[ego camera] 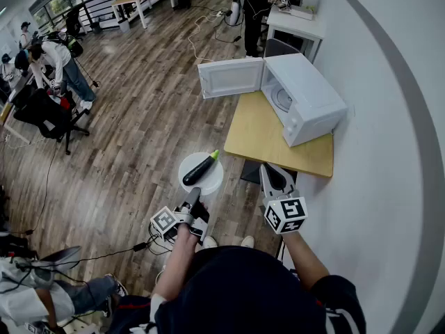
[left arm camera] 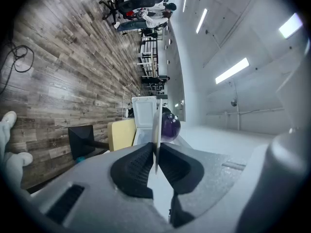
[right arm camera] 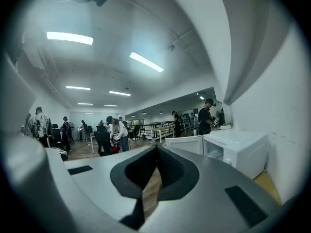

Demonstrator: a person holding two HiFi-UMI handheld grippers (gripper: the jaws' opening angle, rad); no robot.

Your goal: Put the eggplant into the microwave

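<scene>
A dark purple eggplant (ego camera: 199, 170) with a green stem lies on a white plate (ego camera: 211, 182) held out over the floor, short of the table. My left gripper (ego camera: 194, 194) is shut on the plate's near rim. In the left gripper view the plate (left arm camera: 156, 125) shows edge-on between the pads, with the eggplant (left arm camera: 170, 126) beyond it. The white microwave (ego camera: 304, 97) stands on the table with its door (ego camera: 231, 77) swung open to the left. My right gripper (ego camera: 272, 175) hovers by the table's near edge, shut and empty; in its own view the right gripper's (right arm camera: 155, 152) jaws meet.
The microwave sits on a small yellow table (ego camera: 262, 133) against the white wall (ego camera: 389, 117). Wooden floor (ego camera: 139, 131) lies to the left. People work at desks far left (ego camera: 52, 65) and a person (ego camera: 254, 5) stands behind the microwave. Cables run along the floor.
</scene>
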